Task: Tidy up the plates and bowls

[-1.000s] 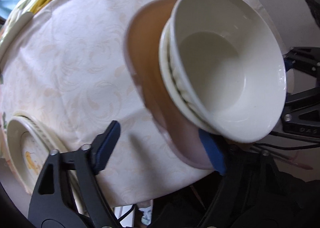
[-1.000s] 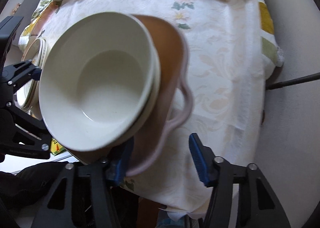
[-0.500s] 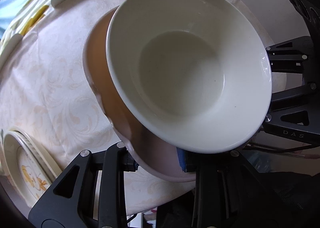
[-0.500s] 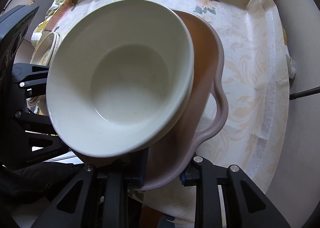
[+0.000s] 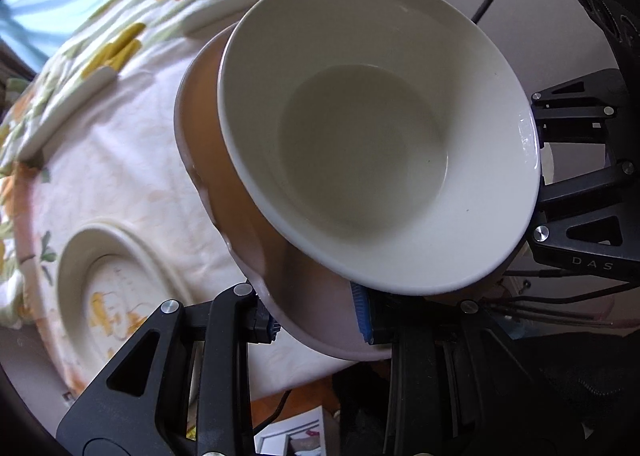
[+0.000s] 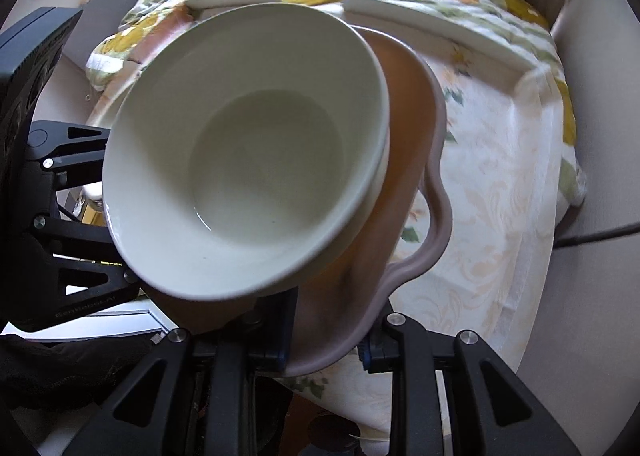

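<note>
Tray (image 5: 240,240), pinkish, carries stacked white bowls (image 5: 360,136) and sits between both tools, off the bench (image 5: 132,176). Left hand-held gripper (image 5: 320,320) is clenched on the tray rim at its 6 o'clock; right hand-held gripper (image 6: 324,348) grips the opposite rim likewise. Tray's long axis runs between them, neither nearer. Patterned plate (image 5: 116,292) lies at 9 o'clock, on the bench.

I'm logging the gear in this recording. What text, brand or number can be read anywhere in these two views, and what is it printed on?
"DAS": on the black frame of the right gripper, seen in the left wrist view; more letters may be cut off.
"Gentlebot.AI", faint and uncertain: on the black frame of the left gripper, seen in the right wrist view.
The white bowl, pink tray and floral tablecloth show no text.
</note>
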`<act>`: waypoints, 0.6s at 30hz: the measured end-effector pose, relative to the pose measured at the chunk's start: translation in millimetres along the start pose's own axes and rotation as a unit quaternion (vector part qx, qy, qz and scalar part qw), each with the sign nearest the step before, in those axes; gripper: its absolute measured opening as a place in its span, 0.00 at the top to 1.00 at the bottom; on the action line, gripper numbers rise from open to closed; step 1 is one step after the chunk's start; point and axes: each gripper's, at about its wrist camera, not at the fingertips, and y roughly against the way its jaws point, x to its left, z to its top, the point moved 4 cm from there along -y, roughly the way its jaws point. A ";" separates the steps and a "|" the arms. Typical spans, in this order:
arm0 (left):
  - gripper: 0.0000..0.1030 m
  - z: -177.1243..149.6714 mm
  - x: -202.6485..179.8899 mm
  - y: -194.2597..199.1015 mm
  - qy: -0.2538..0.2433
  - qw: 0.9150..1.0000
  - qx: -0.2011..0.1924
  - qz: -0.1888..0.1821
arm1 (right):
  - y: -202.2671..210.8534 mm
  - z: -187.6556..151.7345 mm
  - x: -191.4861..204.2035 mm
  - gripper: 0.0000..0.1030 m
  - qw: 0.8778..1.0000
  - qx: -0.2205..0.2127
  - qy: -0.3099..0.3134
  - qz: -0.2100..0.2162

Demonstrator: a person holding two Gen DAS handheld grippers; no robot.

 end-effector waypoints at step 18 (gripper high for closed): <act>0.76 -97.4 132.0 51.9 0.006 1.000 0.005 0.022 | -21.6 79.3 158.3 0.77 1.000 -0.010 0.024 0.006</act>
